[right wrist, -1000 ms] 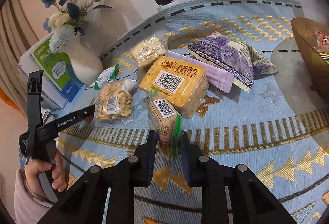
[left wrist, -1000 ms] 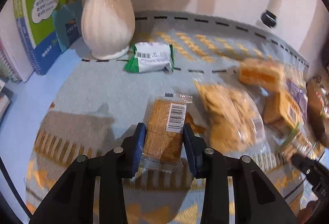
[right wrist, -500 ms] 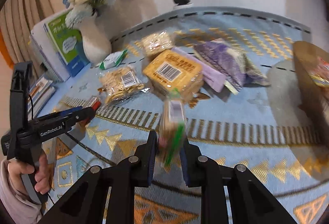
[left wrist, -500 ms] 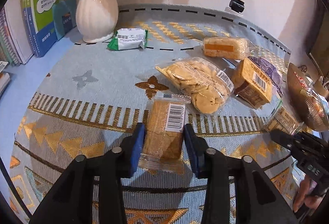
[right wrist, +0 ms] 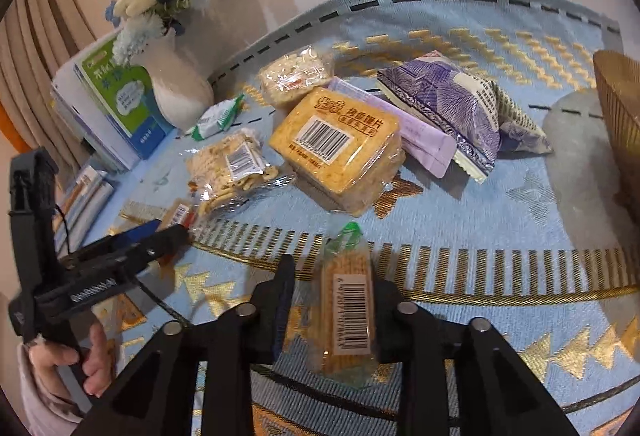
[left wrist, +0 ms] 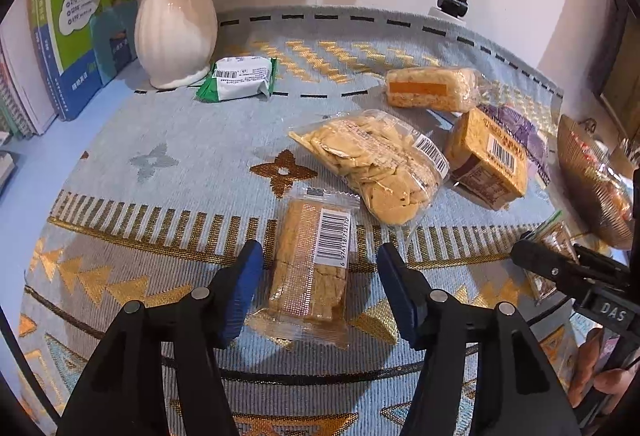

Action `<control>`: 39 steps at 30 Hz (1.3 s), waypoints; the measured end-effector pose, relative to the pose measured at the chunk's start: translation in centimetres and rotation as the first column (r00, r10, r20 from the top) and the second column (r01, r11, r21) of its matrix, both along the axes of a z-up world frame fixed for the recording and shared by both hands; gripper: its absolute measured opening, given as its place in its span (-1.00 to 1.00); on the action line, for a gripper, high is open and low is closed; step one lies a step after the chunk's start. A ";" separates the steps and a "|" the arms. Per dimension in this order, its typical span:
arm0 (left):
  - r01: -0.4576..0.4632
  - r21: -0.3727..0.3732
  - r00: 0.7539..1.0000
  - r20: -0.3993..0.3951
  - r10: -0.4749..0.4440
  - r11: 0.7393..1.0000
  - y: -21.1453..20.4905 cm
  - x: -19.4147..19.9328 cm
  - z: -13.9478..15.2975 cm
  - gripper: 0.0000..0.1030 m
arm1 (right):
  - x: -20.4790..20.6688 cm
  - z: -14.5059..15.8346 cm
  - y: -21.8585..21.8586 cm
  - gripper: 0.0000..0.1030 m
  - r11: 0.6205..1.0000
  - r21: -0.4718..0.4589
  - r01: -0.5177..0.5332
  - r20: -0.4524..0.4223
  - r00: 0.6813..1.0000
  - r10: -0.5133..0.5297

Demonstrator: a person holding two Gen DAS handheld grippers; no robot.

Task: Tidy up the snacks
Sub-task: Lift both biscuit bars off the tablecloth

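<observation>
Left wrist view shows the left gripper (left wrist: 320, 282) opening off a biscuit pack (left wrist: 310, 264) on the cloth (left wrist: 180, 132), while the right gripper's (right wrist: 332, 310) jaws open around a cracker pack (right wrist: 347, 310); next, both should back away clear.

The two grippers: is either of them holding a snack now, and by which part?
Neither holds. The left gripper is opening, pads clear of the biscuit packet lying between them. The right gripper is opening around the slim cracker packet.

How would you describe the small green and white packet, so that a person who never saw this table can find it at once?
Start at the white ribbed vase at the back of the patterned blue cloth. The green and white packet lies flat on the cloth against the vase's foot. It is the only snack in an opaque white wrapper with green ends; the others nearby are golden biscuits in clear plastic.
</observation>
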State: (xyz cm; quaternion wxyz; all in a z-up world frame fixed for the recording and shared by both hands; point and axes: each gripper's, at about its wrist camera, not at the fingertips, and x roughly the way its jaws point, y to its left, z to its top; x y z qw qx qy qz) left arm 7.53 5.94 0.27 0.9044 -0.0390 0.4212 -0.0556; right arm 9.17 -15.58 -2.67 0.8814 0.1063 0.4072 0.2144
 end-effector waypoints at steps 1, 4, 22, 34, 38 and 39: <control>-0.001 0.002 1.000 0.000 0.001 1.000 0.0 0.0 0.0 0.14 | 0.0 0.0 0.0 -0.34 1.000 0.000 -0.001 0.001 1.000 0.001; -0.001 -0.005 1.000 0.002 0.001 1.000 0.0 -0.1 0.0 0.14 | -0.1 0.1 0.1 -0.32 1.000 -0.004 -0.002 0.002 1.000 0.002; 0.001 0.016 1.000 0.002 -0.001 1.000 -0.2 -0.1 -0.1 0.16 | -0.3 0.2 0.3 -0.20 1.000 -0.007 -0.001 0.007 1.000 0.001; -0.106 -0.045 0.994 0.022 0.107 0.993 2.2 -0.4 -0.1 -0.39 | -0.9 0.9 -0.7 -0.68 0.999 0.036 0.019 0.060 0.998 -0.021; -0.135 -0.055 0.990 0.028 0.137 0.989 2.7 -0.5 -0.1 -0.39 | -0.9 0.9 -1.1 -0.68 0.997 0.071 0.005 0.062 0.998 -0.010; -0.136 -0.062 0.990 0.031 0.139 0.989 2.8 -0.6 -0.1 -0.39 | -1.0 1.0 -1.1 -0.68 0.997 0.079 -0.004 0.068 0.998 -0.001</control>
